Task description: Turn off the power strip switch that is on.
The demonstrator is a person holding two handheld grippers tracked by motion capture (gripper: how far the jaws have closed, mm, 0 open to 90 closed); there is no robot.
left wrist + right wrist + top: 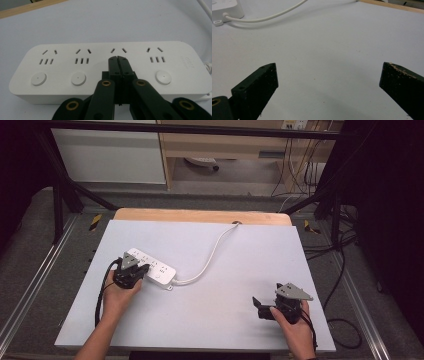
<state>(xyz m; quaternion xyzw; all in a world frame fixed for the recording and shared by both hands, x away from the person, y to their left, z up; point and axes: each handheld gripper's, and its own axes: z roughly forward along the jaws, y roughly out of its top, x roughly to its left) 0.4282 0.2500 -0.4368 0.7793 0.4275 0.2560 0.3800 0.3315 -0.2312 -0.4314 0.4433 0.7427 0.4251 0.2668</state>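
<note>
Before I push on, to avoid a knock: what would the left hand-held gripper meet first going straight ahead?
The white four-outlet plastic power strip: the shut left hand-held gripper already sits over its third outlet, probably touching.

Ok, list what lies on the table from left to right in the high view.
Left claw held shut over the power strip → power strip → its white cable curving toward the table's far edge → right claw, open above the bare grey table.
</note>
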